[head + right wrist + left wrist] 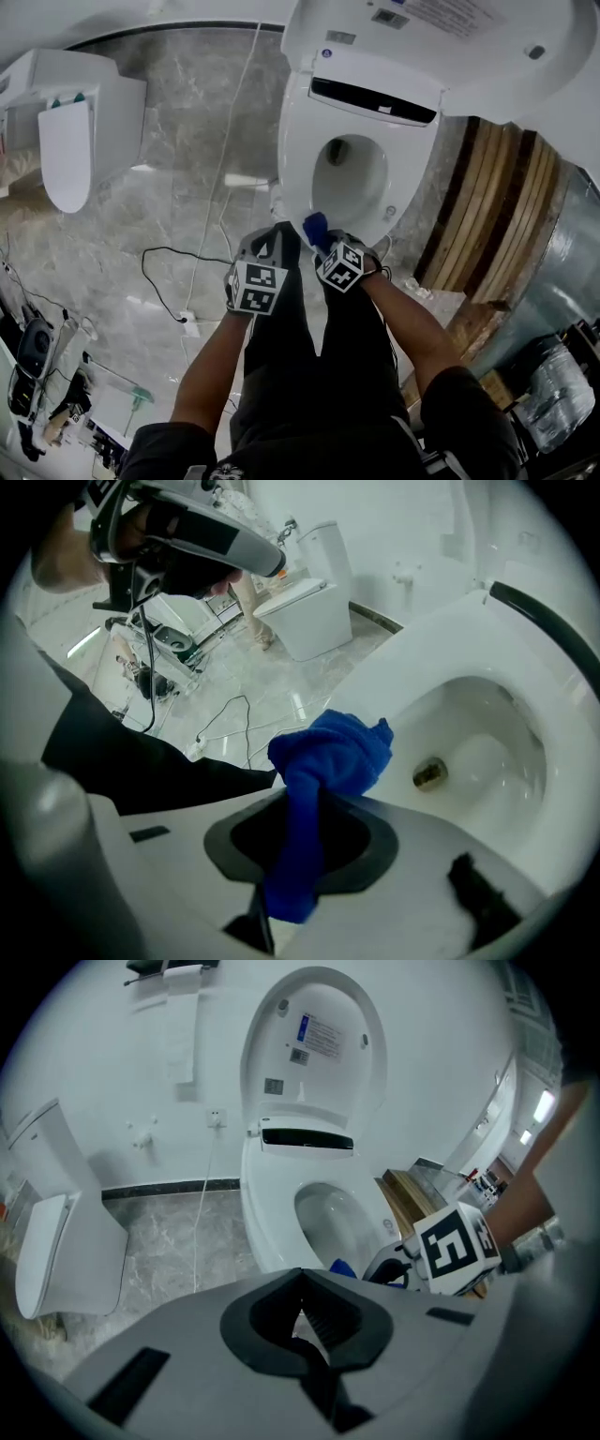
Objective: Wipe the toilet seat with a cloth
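The blue cloth [330,750] is bunched at the front edge of the toilet seat [293,150], the edge nearest the person, and the lid [450,37] is raised behind it. The right claw [298,855] is clenched on the cloth's tail. The left claw [302,1316] is closed with nothing in it. It is just beside the right one, by the seat's front-left corner, over the marble floor [178,197].

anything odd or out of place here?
Only floor clutter: a white cord trails across the marble floor to a power strip, with a black cable looped beside it. The toilet seat shows no damage or spill; the blue cloth is bunched at its front rim.
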Demonstrator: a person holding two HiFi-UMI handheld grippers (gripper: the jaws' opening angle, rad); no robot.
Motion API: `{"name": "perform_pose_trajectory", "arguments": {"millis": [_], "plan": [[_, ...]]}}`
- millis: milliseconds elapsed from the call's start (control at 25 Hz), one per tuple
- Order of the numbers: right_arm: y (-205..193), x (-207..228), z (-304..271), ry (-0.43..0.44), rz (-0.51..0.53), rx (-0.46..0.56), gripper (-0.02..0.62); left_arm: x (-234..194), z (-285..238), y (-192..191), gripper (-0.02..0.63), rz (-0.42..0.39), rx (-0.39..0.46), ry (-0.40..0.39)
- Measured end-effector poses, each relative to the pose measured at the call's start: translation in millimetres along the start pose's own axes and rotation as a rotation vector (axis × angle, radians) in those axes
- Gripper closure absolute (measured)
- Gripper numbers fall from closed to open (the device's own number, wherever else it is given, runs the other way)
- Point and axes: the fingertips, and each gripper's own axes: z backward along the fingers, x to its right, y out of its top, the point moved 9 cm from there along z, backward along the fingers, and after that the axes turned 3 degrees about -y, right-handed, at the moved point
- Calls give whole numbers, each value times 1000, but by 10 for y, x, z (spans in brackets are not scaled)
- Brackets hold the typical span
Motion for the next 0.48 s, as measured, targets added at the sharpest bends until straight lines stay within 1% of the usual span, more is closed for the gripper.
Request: {"name": "perform_pose_trajectory", "arguments": {"millis": [240, 360, 480], "plan": [[321, 49, -40, -83, 51, 65, 517, -108, 43, -158, 597, 63, 0, 13], [539, 106, -68, -87, 36, 103, 517, -158, 35, -188, 597, 86, 2, 17], [861, 214, -100, -84, 53, 140, 517, -193, 29, -180, 597, 102, 12, 18]]}}
